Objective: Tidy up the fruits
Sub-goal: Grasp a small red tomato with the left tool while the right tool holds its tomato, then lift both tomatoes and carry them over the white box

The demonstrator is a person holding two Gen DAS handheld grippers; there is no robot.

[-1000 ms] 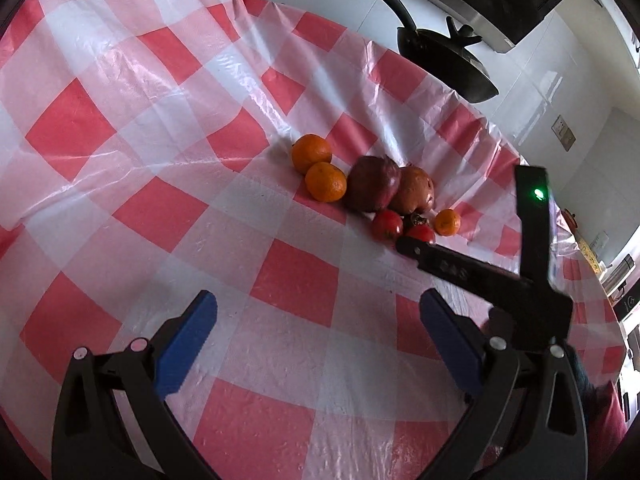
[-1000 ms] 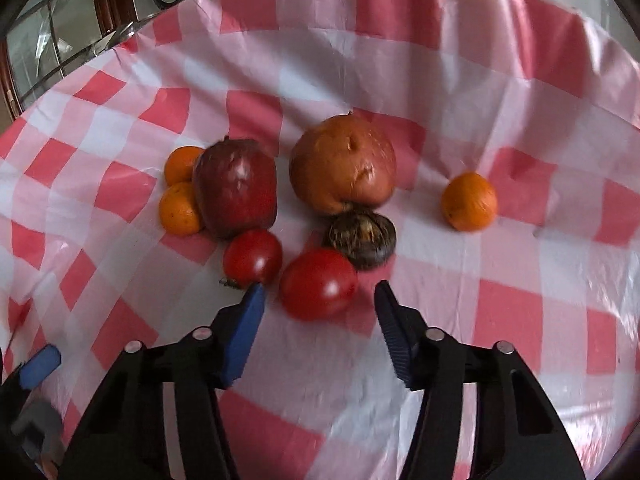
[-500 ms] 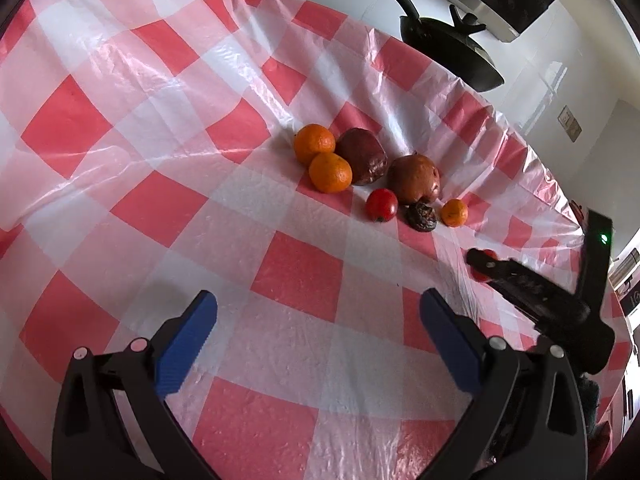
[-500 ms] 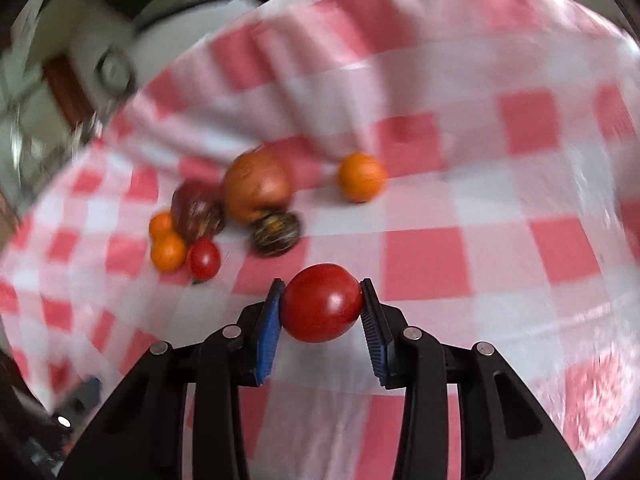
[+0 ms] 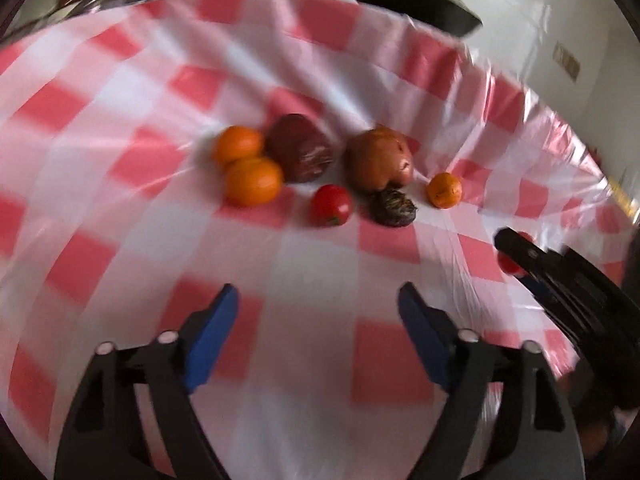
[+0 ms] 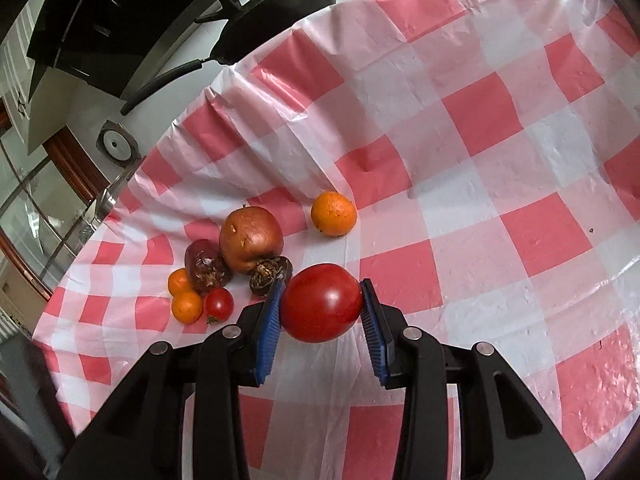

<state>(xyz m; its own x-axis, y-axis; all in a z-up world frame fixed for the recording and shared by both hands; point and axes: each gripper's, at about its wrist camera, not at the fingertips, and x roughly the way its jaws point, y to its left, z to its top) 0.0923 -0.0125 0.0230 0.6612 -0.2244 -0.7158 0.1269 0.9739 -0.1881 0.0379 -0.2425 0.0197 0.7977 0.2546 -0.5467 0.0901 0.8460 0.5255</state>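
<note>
The table (image 6: pixel 500 112) is covered by a glossy plastic cloth (image 6: pixel 472 184) in red and white checks, creased and wrinkled, with folds raised along its far edge. Daylight reflects off the cloth in bright streaks. Beyond the far edge stands a white wall (image 5: pixel 516 36). A black pan (image 6: pixel 276 12) with a long handle sits against it, below a dark hood (image 6: pixel 104 20). A small plate (image 5: pixel 567 61) is fixed to the wall at the right in the left wrist view. A round metal fitting (image 6: pixel 116 146) is mounted on the wall beside a brown wooden frame (image 6: pixel 76 172). Glazed panes (image 6: pixel 36 216) with thin bars adjoin the frame.
</note>
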